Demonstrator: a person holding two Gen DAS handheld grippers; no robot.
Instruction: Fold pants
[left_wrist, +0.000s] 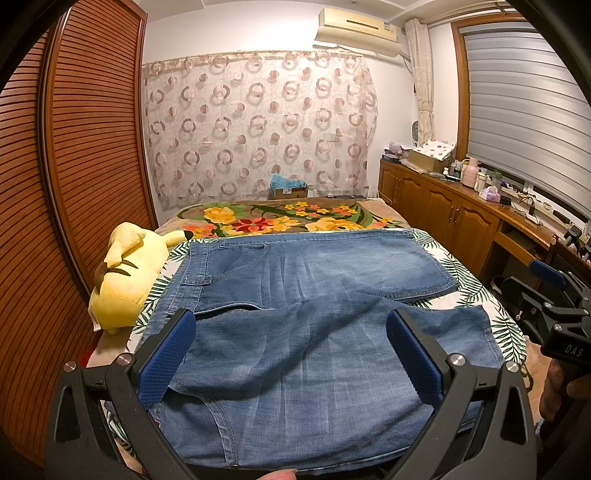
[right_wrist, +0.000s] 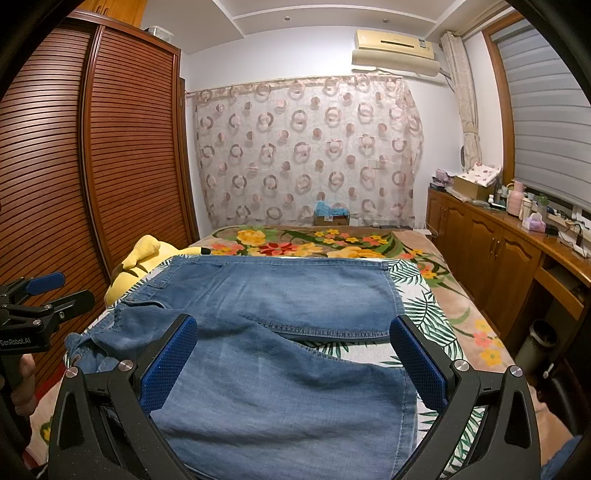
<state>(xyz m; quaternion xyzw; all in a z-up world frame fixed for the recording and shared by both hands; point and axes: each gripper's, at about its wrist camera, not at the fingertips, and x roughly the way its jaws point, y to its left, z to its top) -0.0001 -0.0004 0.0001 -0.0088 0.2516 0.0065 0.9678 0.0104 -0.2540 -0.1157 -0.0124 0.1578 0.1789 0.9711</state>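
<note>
Blue denim pants (left_wrist: 314, 288) lie spread on the bed, waistband to the left, both legs running right; they also show in the right wrist view (right_wrist: 280, 306). The near leg is rumpled and lies partly over the far one. My left gripper (left_wrist: 291, 343) is open and empty, hovering over the near leg by the waist end. My right gripper (right_wrist: 295, 354) is open and empty, over the near leg toward its hem. Each gripper shows at the edge of the other's view: the right one (left_wrist: 554, 291) and the left one (right_wrist: 40, 295).
A yellow plush toy (left_wrist: 122, 280) lies at the bed's left edge beside the waistband. A floral blanket (left_wrist: 280, 218) covers the far bed. A slatted wooden wardrobe (left_wrist: 74, 166) stands left. Wooden cabinets (left_wrist: 443, 206) with clutter run along the right.
</note>
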